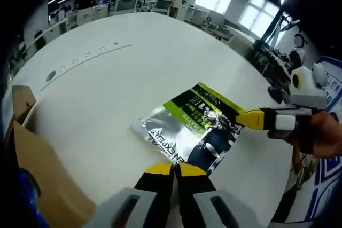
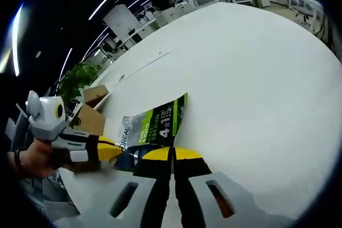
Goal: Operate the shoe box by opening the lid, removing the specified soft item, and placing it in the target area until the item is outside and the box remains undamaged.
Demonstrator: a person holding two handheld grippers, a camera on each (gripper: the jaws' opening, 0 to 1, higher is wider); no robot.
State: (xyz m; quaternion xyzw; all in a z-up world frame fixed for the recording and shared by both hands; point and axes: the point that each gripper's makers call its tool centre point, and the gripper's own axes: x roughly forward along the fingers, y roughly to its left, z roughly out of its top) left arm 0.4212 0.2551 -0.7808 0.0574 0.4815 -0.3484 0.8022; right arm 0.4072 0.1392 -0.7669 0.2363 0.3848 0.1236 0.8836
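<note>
Hand-held gripper [image 2: 172, 155] beside L'Oréal-lettered pouch [image 2: 152, 126]

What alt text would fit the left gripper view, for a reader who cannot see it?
A shiny silver and green pouch lies flat on a white table, outside the open cardboard box at the left. The left gripper, jaws closed, points at it; the right gripper grips its right edge.

One shiny silver, green and black foil pouch [image 1: 192, 126] lies on the one round white counter [image 1: 107, 94]. One brown cardboard shoe box [image 1: 32, 169] sits at the counter's edge, its flaps up. Two yellow-tipped grey tools: the left tool [image 1: 174, 170] and the right tool [image 2: 172, 154]. One leafy green plant [image 2: 75, 81] stands behind; the far office chairs are too blurred to count.
</note>
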